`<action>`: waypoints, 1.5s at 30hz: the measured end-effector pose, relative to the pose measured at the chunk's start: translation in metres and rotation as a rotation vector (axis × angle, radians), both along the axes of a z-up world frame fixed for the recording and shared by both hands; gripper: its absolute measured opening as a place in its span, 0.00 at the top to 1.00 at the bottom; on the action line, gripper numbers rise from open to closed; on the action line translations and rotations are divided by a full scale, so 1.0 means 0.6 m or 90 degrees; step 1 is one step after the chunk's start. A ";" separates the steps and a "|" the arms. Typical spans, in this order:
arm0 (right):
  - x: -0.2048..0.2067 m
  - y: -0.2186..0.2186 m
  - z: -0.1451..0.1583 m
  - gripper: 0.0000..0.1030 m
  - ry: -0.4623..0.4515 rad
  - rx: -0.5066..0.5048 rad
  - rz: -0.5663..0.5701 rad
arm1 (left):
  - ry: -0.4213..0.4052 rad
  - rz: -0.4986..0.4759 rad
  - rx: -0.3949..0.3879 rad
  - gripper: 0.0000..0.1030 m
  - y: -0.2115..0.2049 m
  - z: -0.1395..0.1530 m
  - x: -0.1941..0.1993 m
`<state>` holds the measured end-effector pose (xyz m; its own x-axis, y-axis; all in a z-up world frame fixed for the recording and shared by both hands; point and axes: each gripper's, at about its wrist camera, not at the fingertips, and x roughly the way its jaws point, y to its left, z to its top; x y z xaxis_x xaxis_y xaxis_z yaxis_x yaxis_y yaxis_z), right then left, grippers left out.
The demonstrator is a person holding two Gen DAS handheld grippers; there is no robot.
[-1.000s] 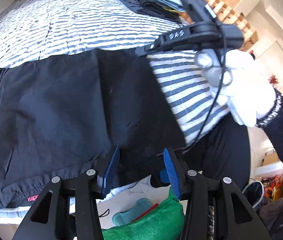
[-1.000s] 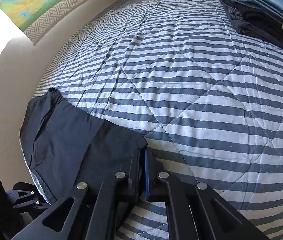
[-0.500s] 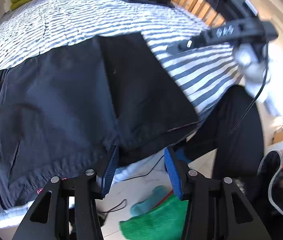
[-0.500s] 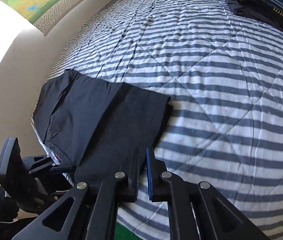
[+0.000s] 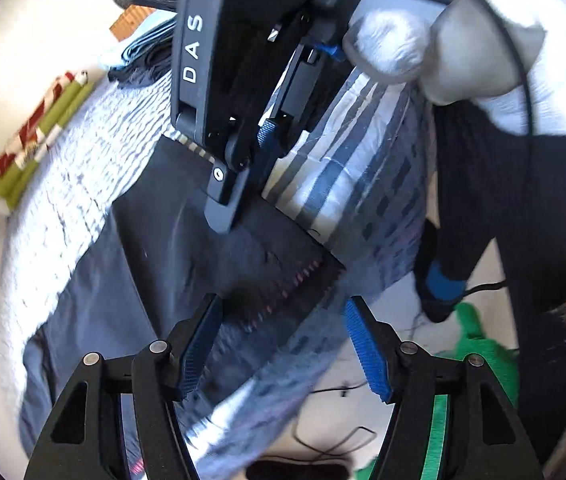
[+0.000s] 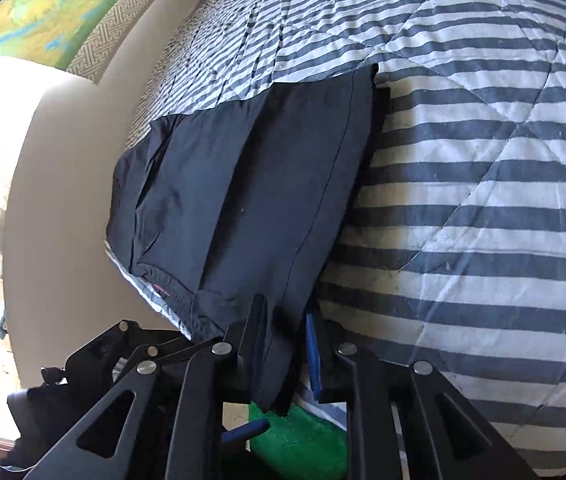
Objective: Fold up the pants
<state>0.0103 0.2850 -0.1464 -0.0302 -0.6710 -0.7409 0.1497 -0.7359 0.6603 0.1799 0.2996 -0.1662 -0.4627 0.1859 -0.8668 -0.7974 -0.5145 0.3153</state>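
Dark navy fabric pants [image 6: 251, 184] lie folded flat on the grey-and-white striped quilted bedspread [image 6: 483, 168], at its near edge w/ hem hanging over. Right gripper [image 6: 283, 344]: jaws opening, narrow gap, pants hem btwn them, pads not clearly pressing. Left gripper [image 5: 279, 344]: jaws opening wide, hovering over the pants corner [image 5: 283, 276], nothing clamped. White-gloved hand [image 5: 463, 40] holds the right gripper above the pants.

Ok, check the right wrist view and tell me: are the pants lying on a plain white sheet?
No, the dark pants lie on a quilted bedspread with grey and white stripes, near its edge.
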 end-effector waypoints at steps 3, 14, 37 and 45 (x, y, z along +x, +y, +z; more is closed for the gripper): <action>0.009 -0.001 0.002 0.89 -0.002 -0.005 0.006 | -0.037 0.013 0.039 0.39 -0.002 0.012 -0.026; -0.017 0.057 0.008 0.67 -0.005 -0.042 -0.075 | -0.159 0.139 0.234 0.87 -0.076 0.086 -0.088; -0.043 -0.013 -0.027 0.69 -0.086 -0.079 -0.049 | -0.100 0.113 0.192 0.66 -0.047 0.038 -0.042; -0.007 -0.012 -0.032 0.68 -0.097 -0.045 -0.010 | -0.066 0.107 0.192 0.54 -0.050 0.027 -0.016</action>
